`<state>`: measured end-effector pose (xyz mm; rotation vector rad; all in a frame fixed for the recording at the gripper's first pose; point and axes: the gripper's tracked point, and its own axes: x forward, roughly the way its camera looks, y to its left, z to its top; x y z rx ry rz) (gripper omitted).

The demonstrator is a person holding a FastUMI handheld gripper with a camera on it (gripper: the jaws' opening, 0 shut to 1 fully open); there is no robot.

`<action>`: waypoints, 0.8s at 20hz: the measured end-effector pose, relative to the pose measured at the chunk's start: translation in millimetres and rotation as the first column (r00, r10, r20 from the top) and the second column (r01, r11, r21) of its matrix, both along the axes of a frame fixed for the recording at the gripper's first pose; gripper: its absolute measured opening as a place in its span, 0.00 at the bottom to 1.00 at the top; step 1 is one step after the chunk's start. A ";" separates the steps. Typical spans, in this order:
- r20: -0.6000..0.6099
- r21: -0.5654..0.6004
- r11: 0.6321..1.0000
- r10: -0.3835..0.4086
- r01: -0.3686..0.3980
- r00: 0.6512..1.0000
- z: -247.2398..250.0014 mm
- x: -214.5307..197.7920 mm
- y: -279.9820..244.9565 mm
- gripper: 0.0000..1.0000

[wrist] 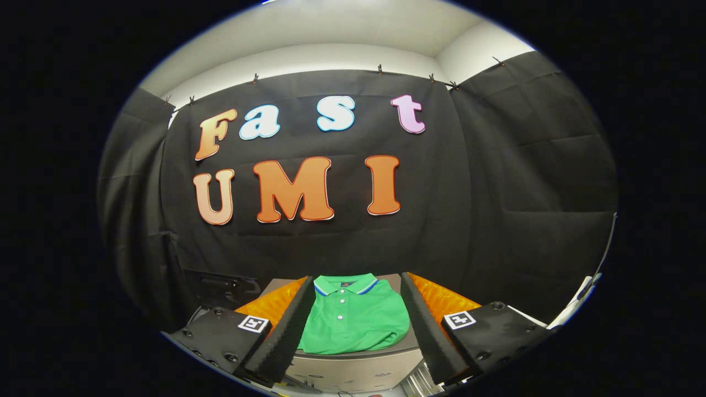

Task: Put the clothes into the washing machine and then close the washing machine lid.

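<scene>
Gripper (357, 331) held up and level, jaws spread wide, nothing between the pads. Fingers (281, 325) have black ribbed foam inner faces, orange backing behind, a square marker tag on each black base.

Green polo shirt (356, 320) lies folded flat just ahead of the jaws, seen in the gap between them, roughly centred. Collar, with a blue and white stripe, points away from the gripper; white buttons run down the placket. Neither finger touches the shirt: the foam faces flank it on both sides, but the shirt sits lower and beyond.

Shirt rests on a light grey flat top (353, 358), its front edge just under the hem; can't tell whether that is a table or the machine lid. Black cloth wall beyond.
</scene>
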<state>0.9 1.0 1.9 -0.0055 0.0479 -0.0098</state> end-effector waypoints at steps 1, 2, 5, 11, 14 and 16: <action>-0.009 -0.001 1.000 0.010 -0.010 1.000 2.5 4.6 4.4 0.99; -0.020 -0.001 1.000 0.020 -0.020 1.000 4.2 9.8 8.7 0.99; -0.056 -0.004 0.996 0.084 -0.084 0.995 9.7 32.0 29.8 0.99; -0.287 -0.028 0.989 0.134 -0.148 0.949 -21.1 97.2 45.5 0.98; -0.393 0.006 0.987 0.151 -0.162 0.907 -44.5 122.3 51.2 0.98; -0.453 0.034 0.985 0.167 -0.171 0.876 -62.4 137.3 57.3 0.98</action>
